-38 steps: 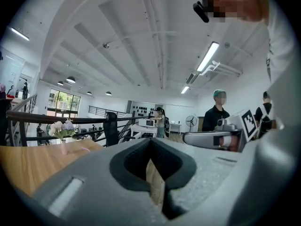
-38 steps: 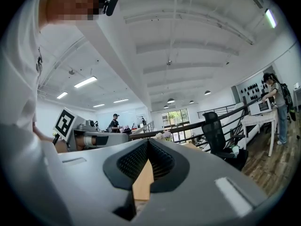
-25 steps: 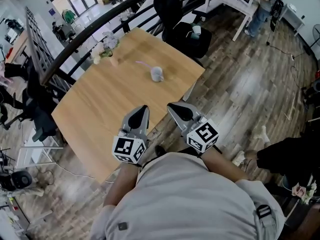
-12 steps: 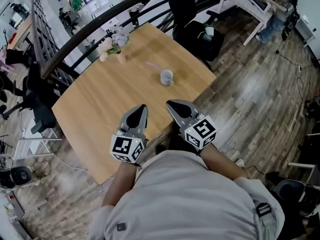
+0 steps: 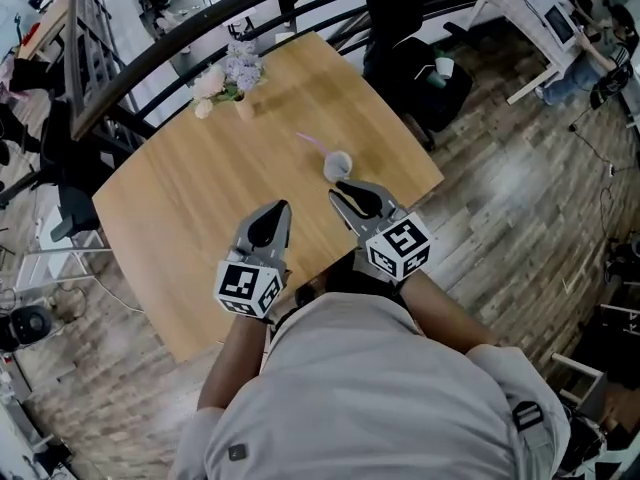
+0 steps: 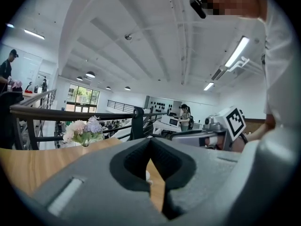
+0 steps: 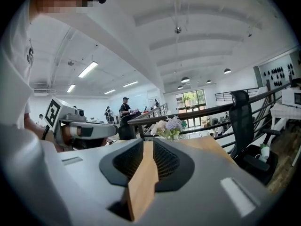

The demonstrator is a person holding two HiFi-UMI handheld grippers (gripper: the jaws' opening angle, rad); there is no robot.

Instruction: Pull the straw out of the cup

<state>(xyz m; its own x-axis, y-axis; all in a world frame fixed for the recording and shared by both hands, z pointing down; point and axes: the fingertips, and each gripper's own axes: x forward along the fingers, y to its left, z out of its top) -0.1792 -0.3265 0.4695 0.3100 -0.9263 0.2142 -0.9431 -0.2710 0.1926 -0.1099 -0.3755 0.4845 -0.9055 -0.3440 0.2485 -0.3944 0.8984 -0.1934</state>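
A small grey cup [image 5: 338,165] stands on the wooden table [image 5: 200,198] with a pink straw [image 5: 312,143] slanting out of it toward the upper left. My right gripper [image 5: 338,190] is just short of the cup on its near side. Its jaws are opening, and in the right gripper view [image 7: 148,144] only bare tabletop shows in the narrow gap between them. My left gripper [image 5: 283,206] is over the table to the left of the cup, well apart from it. Its fingertips meet in the left gripper view [image 6: 150,140] and hold nothing.
A vase of flowers [image 5: 228,76] stands near the table's far edge. A black railing [image 5: 150,73] runs behind the table. A black chair [image 5: 410,63] stands at the far right corner. The table's right edge [image 5: 420,183] drops to a wooden floor.
Both grippers have come forward from the table's near edge out over the tabletop. The right one has drawn up close to the cup.
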